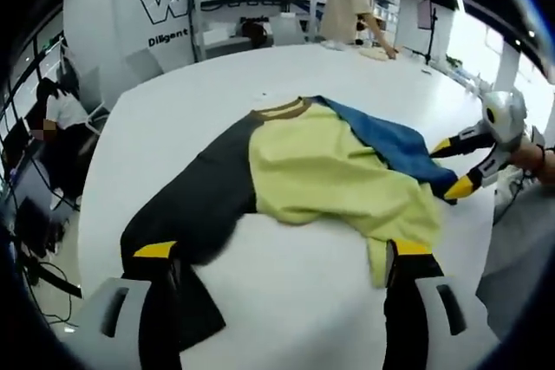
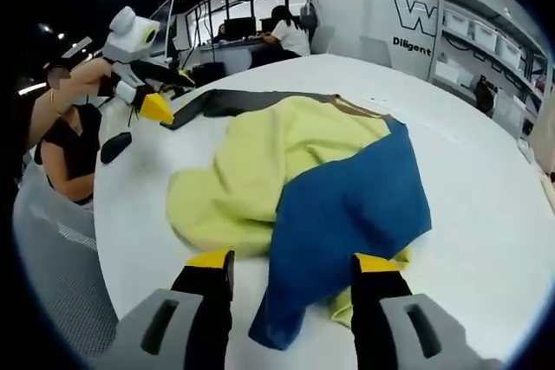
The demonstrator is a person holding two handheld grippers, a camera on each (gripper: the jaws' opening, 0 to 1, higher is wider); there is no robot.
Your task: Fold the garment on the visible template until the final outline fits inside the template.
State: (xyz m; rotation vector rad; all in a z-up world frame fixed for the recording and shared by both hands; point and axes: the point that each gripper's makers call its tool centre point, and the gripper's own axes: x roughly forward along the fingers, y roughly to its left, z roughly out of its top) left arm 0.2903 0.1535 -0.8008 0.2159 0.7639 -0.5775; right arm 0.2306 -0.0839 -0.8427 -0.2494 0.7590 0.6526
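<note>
Right gripper view: garment (image 2: 303,188) just beyond parted right tongs (image 2: 293,268).

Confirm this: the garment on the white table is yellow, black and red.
Not red. The garment on the white table is yellow, black and blue; the right gripper view shows the blue panel lying across the yellow part.

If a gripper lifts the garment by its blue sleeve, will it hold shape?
Probably not. The garment lies rumpled in soft folds, so it should droop. The blue sleeve drapes limply, likely trailing behind. It would probably slide on the smooth white table.
</note>
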